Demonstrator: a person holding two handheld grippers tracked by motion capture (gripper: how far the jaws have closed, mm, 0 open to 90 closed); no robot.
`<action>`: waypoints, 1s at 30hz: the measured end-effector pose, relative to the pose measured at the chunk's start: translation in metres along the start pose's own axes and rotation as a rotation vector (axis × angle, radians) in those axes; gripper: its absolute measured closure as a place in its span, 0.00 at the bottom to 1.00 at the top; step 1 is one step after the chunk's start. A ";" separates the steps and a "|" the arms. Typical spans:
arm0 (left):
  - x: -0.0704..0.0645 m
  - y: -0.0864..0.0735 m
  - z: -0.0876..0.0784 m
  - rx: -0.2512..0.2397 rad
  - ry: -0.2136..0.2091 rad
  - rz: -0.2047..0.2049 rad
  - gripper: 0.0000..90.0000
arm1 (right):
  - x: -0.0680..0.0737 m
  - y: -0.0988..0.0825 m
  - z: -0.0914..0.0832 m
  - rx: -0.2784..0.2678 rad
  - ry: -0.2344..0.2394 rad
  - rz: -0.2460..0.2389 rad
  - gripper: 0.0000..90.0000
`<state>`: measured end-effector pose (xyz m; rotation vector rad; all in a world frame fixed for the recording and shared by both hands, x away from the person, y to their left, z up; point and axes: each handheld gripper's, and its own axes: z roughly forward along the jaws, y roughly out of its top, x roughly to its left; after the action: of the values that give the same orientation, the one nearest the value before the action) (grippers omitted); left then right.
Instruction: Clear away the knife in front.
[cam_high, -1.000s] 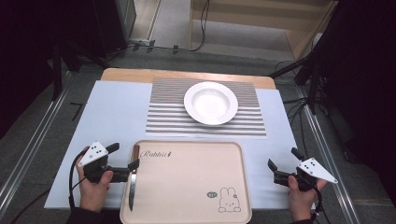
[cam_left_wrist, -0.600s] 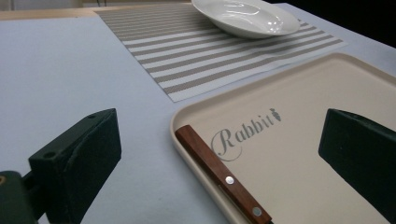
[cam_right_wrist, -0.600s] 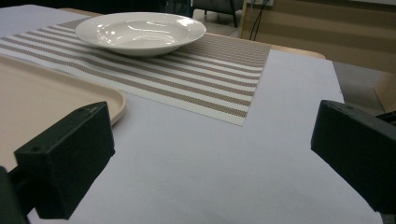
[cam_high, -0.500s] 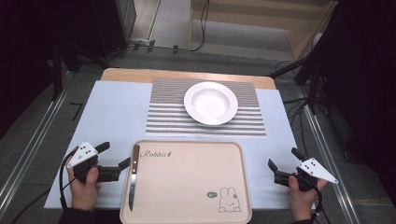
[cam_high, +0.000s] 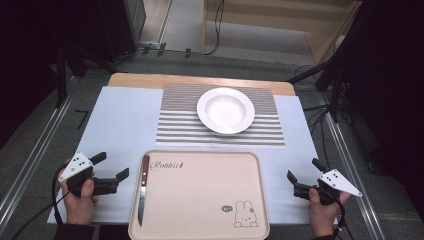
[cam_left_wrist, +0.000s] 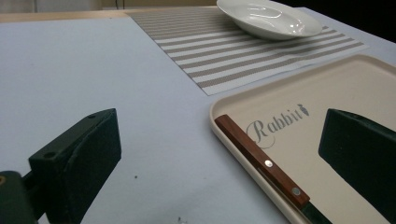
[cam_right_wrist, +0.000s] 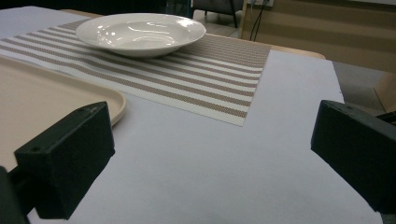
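Your left tongs (cam_high: 111, 172) were spread wide and empty, held just left of the tray (cam_high: 200, 225). The knife (cam_high: 143, 189) lay flat along the tray's left edge, wooden handle pointing away from you. Your right tongs (cam_high: 302, 176) gaped empty, right of the tray.

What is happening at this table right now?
A person holds a two-jaw tool in each hand at a table covered in pale blue. The left tool is open and sits just beside a wooden-handled knife lying along the left edge of a beige rabbit-printed tray. The right tool is open too, off the tray's right side, holding nothing. A white shallow bowl rests on a striped placemat behind.
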<state>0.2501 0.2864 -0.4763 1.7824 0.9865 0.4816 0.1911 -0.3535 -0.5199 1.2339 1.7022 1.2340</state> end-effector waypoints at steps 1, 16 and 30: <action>0.002 0.000 -0.001 -0.002 0.002 -0.002 0.00 | 0.000 0.000 0.000 0.000 0.000 0.000 0.00; 0.022 -0.007 -0.014 -0.019 0.047 -0.037 0.00 | 0.000 0.000 0.000 0.004 -0.004 -0.003 0.00; 0.037 -0.011 -0.028 -0.031 0.097 -0.060 0.00 | 0.000 0.000 0.000 0.002 -0.001 0.002 0.00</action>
<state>0.2481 0.3337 -0.4785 1.7102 1.0909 0.5474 0.1913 -0.3536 -0.5199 1.2376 1.7017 1.2334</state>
